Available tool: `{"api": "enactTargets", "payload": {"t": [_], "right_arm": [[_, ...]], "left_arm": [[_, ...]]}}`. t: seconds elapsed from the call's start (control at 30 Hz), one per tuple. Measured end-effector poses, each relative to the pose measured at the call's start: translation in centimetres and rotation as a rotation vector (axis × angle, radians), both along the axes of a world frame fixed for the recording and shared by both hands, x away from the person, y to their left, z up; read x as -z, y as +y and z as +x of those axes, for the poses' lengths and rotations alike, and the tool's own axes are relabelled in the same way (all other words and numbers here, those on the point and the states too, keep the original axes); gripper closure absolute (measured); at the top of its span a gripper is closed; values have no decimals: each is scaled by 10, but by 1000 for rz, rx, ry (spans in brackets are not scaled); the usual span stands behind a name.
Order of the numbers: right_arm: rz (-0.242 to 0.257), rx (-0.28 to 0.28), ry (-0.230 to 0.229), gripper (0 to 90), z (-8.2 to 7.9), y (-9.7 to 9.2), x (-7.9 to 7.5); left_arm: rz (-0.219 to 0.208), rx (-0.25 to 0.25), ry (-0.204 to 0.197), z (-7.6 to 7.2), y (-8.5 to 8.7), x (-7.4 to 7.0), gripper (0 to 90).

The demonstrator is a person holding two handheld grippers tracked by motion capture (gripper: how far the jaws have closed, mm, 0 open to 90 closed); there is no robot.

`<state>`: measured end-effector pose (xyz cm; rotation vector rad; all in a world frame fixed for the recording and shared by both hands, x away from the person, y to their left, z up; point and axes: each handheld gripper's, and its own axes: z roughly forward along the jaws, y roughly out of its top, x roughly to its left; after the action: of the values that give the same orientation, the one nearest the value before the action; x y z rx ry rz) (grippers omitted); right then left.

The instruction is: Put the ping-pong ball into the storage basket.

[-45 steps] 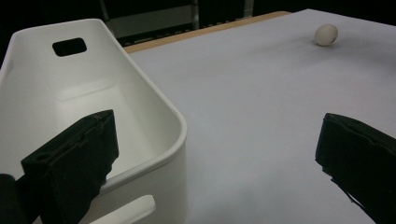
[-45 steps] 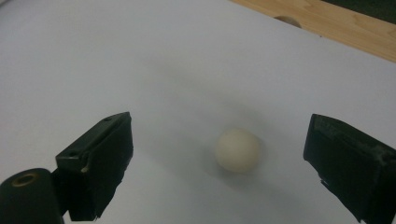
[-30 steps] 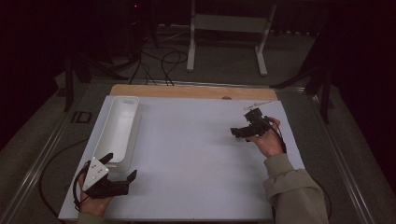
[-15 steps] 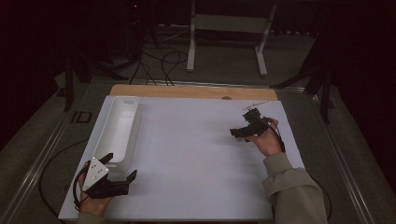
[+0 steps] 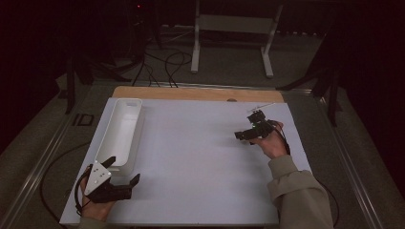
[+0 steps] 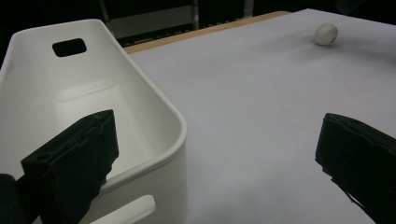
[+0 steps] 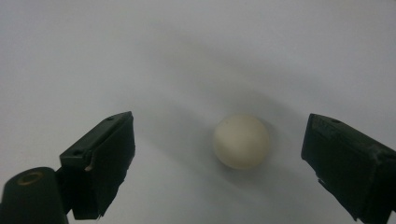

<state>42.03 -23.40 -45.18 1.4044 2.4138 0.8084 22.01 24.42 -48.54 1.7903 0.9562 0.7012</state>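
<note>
Egg (image 7: 241,141), or something egg-shaped: pale cream, smooth and matte. It looks light, rigid, probably brittle, and round enough to roll or slip, so I would close on its widest middle with a gentle squeeze. It lies on the white surface (image 7: 196,42) between the right gripper's (image 7: 219,163) fingers (image 7: 100,163), nearer the right-hand one and touching neither; they are spread wide and hold nothing. Well apart, the left gripper (image 6: 215,163) also has its fingers (image 6: 70,163) wide and empty, one over the near rim of a white bin (image 6: 154,116), the egg far beyond them.
</note>
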Motion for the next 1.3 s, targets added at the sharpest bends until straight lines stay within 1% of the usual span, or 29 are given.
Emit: {"api": "enactTargets", "payload": {"t": [0.33,0.87,1.1,1.13,1.3], "right_arm": [[-25,7,15,108,4,1,7],[-48,19,28,113,9,3,13],[-65,23,50,123,12,4,19],[-74,27,58,127,13,4,20],[-87,33,78,137,15,4,25]], "left_arm": [[2,-1,-1,0,0,0,0],[5,-1,-1,0,-1,0,0],[5,-1,-1,0,0,0,0],[5,-1,-2,0,0,0,0],[5,0,-2,0,0,0,0]]}}
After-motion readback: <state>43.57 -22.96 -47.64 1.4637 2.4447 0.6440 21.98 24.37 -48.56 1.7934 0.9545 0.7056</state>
